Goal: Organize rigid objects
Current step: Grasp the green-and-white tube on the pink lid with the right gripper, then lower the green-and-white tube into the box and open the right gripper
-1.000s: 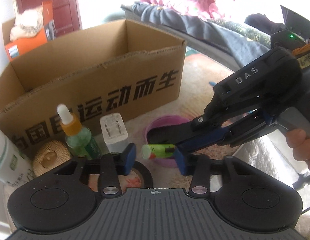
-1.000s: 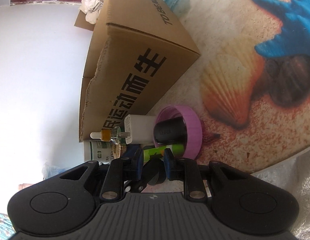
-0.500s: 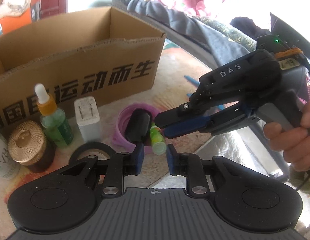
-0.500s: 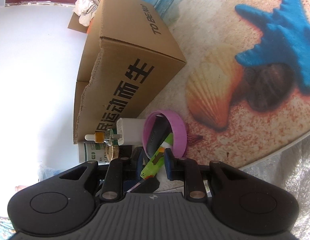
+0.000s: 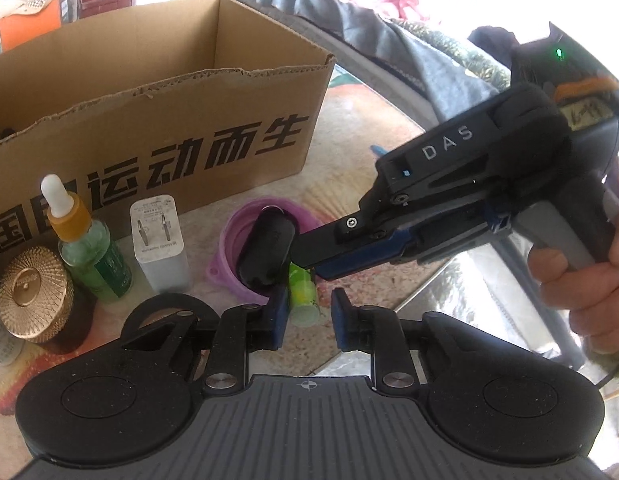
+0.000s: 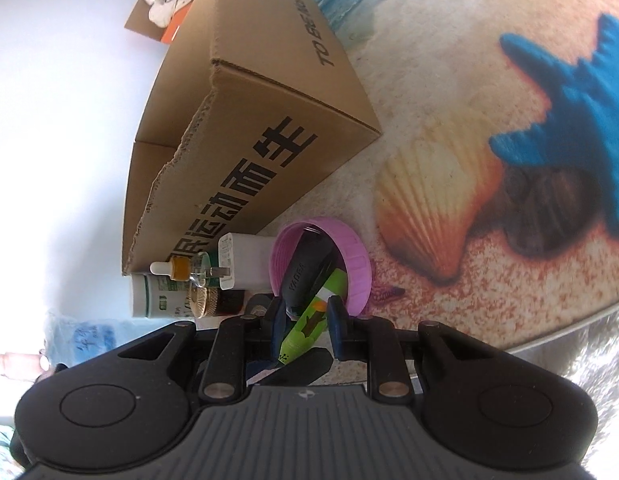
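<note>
Black-framed, the right gripper (image 5: 309,270) reached in from the right, angled down, clamped on one green tube (image 6: 309,322). The left gripper (image 5: 307,320) pointed steeply down with its jaws almost together, holding nothing. One purple bowl (image 5: 245,228) stood before one cardboard box (image 5: 157,120).

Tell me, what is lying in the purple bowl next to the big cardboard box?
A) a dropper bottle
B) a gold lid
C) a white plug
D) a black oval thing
D: a black oval thing lies tilted in the purple bowl, while the plug, gold lid and dropper bottle stand outside it on the mat.
</note>
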Available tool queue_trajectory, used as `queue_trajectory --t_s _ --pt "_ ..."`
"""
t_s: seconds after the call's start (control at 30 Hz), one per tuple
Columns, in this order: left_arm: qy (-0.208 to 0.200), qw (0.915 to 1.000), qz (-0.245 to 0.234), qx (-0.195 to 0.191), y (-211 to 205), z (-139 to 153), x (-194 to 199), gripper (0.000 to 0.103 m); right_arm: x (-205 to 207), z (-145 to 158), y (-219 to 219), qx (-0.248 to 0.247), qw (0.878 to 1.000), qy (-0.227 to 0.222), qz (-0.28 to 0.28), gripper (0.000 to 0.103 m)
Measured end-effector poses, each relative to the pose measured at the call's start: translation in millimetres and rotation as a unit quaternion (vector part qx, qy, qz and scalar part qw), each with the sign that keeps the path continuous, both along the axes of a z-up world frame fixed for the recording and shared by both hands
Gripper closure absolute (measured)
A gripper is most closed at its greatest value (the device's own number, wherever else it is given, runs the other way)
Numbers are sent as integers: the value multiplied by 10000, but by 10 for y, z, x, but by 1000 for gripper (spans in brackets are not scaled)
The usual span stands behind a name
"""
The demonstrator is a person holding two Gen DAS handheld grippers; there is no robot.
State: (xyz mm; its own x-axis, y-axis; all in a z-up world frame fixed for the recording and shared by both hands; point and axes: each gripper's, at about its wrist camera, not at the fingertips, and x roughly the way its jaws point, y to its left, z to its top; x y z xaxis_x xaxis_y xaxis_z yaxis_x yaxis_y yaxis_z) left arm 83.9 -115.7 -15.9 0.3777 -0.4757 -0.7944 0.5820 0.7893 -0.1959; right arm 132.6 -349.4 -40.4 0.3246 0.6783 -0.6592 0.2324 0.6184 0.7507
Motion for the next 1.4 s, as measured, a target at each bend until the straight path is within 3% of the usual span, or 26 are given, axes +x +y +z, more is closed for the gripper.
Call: queue_trajectory --t_s 0.1,0.37,0.6,0.77,0.93,1.2,1.3,1.4 --pt "-49 9999 67 82 -20 4 4 89 4 6 3 59 9998 158 52 78" --pt "-72 9996 168 -212 90 95 -57 89 -100 -19 -24 304 9990 270 -177 77" --pt "-296 9986 228 -381 180 187 -207 89 -252 -127 -115 951 9930 379 -582 77" --pt "-565 9968 244 -518 260 352 -310 89 -368 13 -100 1151 9913 38 -644 77" --pt "-1056 9920 326 -618 367 639 -396 89 -349 391 54 1141 9909 -550 -459 78" --pt "-1868 9773 867 -491 601 1143 -93 89 308 1080 471 989 9814 -1608 349 78" --pt "-1882 9753 1125 -277 663 1183 212 89 698 1152 697 955 9800 -1646 580 78" --pt "-1589 9780 1353 -32 745 1091 608 89 1132 1038 915 907 9833 -1367 783 78"
